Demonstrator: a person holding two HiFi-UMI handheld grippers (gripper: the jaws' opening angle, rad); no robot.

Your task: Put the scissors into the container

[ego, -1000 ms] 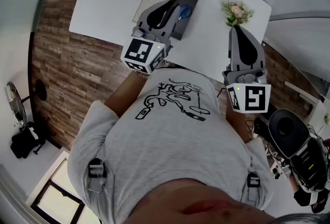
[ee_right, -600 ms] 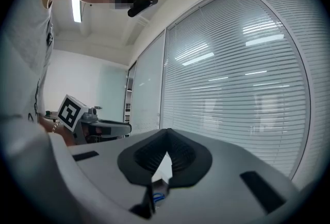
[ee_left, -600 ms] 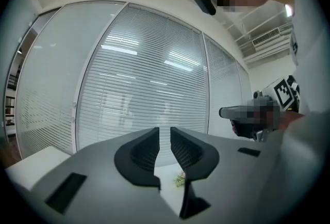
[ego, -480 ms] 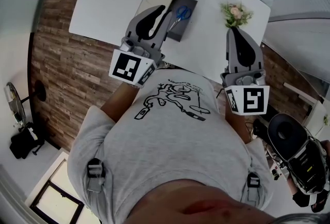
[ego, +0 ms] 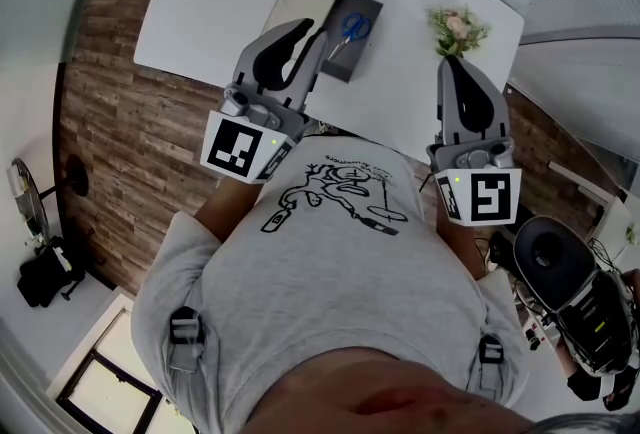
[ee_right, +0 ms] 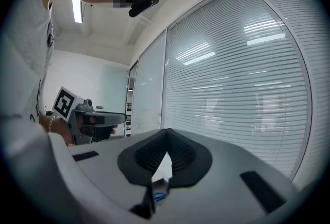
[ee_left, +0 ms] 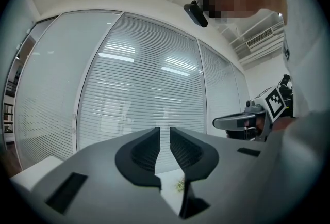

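the head view is evenly, softly lit: the white surface is bright without glare, and shadows are faint. heavy fisheye bending curves its edges and the floor planks. both gripper views are dimmer, ringed by a dark round vignette. a ceiling lamp glows at far left in the right one, and lamp reflections streak the blinds. the left tool and right tool, close to their lenses, look soft.
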